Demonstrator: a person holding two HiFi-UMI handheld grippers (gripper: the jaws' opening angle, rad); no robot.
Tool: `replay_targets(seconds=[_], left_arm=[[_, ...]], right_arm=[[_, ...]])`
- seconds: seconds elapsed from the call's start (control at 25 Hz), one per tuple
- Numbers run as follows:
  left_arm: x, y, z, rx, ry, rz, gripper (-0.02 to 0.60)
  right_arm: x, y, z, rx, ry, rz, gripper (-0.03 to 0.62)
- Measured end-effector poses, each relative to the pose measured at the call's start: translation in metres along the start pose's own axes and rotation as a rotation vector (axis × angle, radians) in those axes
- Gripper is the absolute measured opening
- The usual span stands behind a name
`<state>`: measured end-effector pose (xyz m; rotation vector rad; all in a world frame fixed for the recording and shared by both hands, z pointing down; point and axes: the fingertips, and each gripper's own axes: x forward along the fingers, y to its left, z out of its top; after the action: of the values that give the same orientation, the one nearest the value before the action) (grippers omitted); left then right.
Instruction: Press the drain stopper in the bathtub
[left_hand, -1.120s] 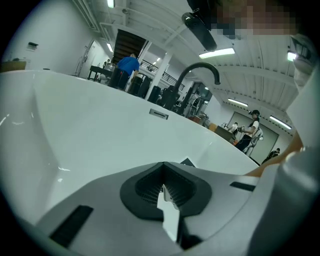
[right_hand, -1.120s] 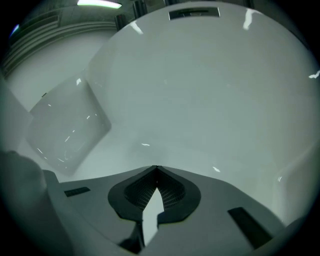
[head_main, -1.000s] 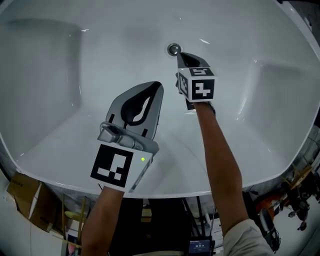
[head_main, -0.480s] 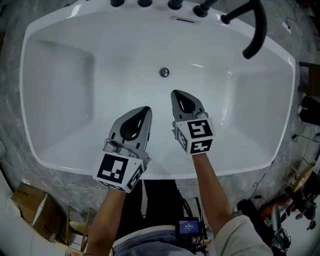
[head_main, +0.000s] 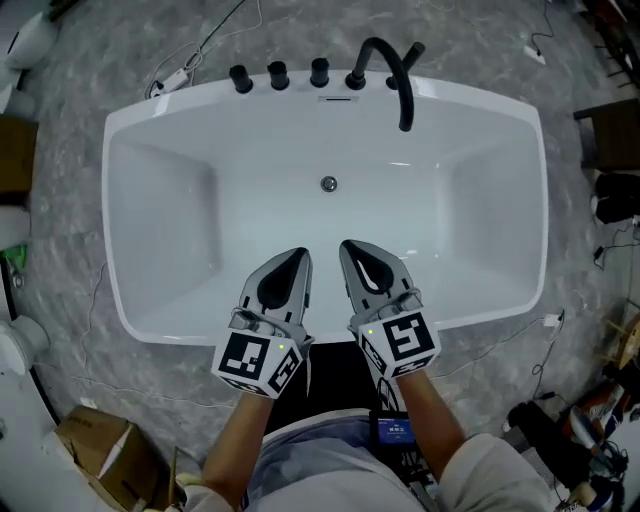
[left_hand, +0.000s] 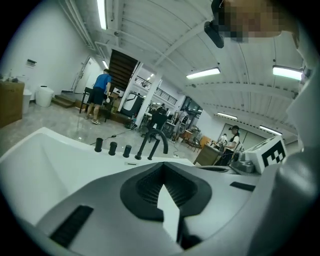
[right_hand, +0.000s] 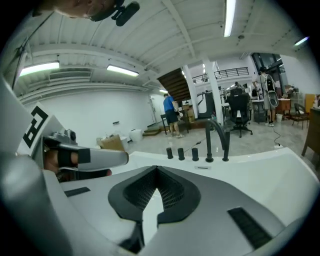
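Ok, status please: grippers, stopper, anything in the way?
Left gripper shut, empty; right gripper shut, empty. Stopper on tub floor, apart from both; pressed or not, cannot tell. Nothing between grippers and stopper.

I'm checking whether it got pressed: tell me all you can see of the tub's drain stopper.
The drain stopper is a small round disc, shiny like chromed metal, set in the floor of the white bathtub, midway across and nearer the black faucet. Nothing touches it: the left gripper and right gripper hang well short of it, by the near rim. Whether it is pressed down is too small to tell.
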<state>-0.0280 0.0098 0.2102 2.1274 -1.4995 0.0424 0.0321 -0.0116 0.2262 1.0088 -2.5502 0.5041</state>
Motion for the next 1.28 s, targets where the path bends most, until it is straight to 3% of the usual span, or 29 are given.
replay_targets(seconds=[0.48,0.88,1.28], left_arm=[[-0.083,-0.071,0.091,0.057,-0.114,-0.118,0.006],[-0.147,-0.102,0.126,0.121,-0.174,-0.224,0.006],[-0.176,-0.12,0.132,0.147,-0.209,-0.262,0.006]], right_arm=[[-0.131,0.073,0.119,-0.057,-0.173,-0.033,0.017],[-0.201,0.126,0.147,-0.056,-0.257,-0.113,0.017],[-0.241,0.136,0.167,-0.065,-0.305,-0.165,0.017]])
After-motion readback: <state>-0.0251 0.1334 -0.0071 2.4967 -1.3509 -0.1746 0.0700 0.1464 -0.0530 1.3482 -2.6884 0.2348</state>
